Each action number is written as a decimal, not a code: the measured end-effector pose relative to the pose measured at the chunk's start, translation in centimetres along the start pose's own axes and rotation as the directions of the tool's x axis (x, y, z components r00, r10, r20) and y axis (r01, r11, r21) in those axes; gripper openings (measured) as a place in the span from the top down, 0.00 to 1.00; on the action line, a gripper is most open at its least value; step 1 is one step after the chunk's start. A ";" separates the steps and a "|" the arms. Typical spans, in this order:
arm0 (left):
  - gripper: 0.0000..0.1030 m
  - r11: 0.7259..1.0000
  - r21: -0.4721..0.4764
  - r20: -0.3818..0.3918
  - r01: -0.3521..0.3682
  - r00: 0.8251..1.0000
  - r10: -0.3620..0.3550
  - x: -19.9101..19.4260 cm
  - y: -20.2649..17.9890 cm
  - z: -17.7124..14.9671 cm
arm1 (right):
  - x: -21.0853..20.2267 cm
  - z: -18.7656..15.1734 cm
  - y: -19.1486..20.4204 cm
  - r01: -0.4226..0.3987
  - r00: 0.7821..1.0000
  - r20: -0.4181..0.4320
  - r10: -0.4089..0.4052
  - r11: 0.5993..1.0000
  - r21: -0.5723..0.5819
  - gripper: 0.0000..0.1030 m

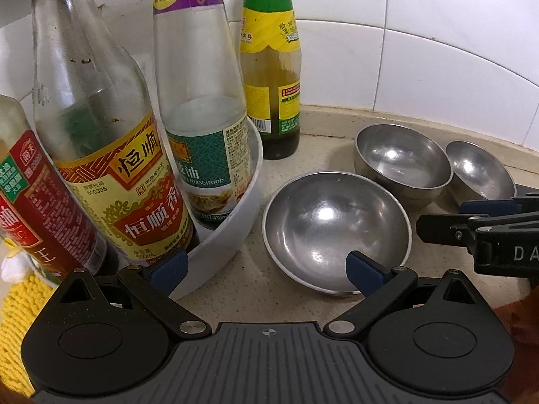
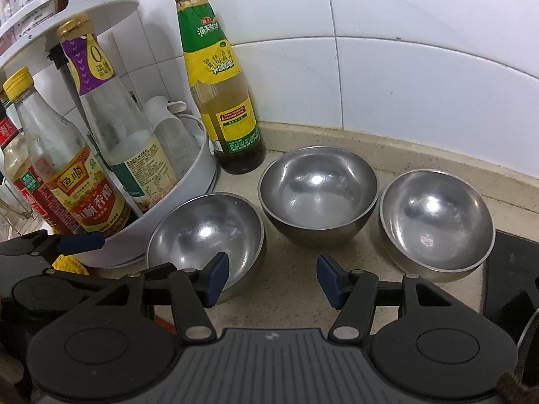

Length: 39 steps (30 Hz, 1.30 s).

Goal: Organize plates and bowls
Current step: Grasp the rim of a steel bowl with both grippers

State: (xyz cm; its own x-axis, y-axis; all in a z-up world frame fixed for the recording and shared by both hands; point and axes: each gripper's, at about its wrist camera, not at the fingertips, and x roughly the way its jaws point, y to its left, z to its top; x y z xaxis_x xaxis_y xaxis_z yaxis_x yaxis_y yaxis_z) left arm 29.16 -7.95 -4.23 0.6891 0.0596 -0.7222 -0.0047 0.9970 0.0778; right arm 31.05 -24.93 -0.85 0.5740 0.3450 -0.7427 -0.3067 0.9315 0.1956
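Three steel bowls on the worktop near its back corner, none stacked, none lifted. Nearest the white bottle rack (image 2: pixel 188 181): the left bowl (image 2: pixel 205 232), close beside the rack's wall, contact not clear. Further back, toward the tiled wall: the middle bowl (image 2: pixel 318 188), just beside the dark sauce bottle (image 2: pixel 222 101). Toward the right edge, next to a black stove top (image 2: pixel 512 269): the right bowl (image 2: pixel 434 222), tipped a little toward the camera. Rims close together, small gaps between them as far as can be made out. No plates in either view.

Right tongs (image 2: pixel 271 281) spread wide, nothing between the fingers, low over the bare worktop in front of the left and middle bowls; left fingertip (image 2: pixel 217 281) overlapping the left bowl's near rim, touching or only in front not possible to tell. Left tongs (image 1: pixel 266 267) likewise spread and holding nothing, one fingertip (image 1: pixel 363 269) over the near rim of that same bowl (image 1: pixel 337 229), the other by the rack's wall (image 1: pixel 232 208).

Judged from this: barely begun. Nothing nested or gathered so far. Left to do, probably: grip a bowl by its rim, set it inside another, repeat for the third. Slippery rounded steel, so a rim pinch likely to tip or skid.
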 end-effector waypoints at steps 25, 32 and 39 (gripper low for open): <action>0.29 0.976 -0.099 -0.110 0.196 0.972 -0.206 3.3 0.7 0.3 | 5.7 0.7 -1.5 -0.115 0.975 -0.164 0.147 0.975 0.191 0.62; 0.37 0.977 -0.068 -0.131 0.204 0.968 -0.212 4.6 -0.3 0.7 | 7.3 0.9 -1.3 -0.171 0.957 -0.198 0.212 0.964 0.205 0.72; 0.37 0.970 -0.039 -0.156 0.241 0.957 -0.244 4.4 -1.4 0.5 | 6.5 0.3 -1.8 -0.170 0.951 -0.223 0.216 0.963 0.208 0.76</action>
State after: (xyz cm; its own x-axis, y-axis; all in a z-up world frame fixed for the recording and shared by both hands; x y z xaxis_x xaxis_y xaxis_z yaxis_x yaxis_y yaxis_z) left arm 32.56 -9.09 -7.17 0.5473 -0.1786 -0.8177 0.1337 0.9831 -0.1252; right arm 35.58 -24.36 -5.88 0.3103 0.5035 -0.8063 -0.2351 0.8625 0.4481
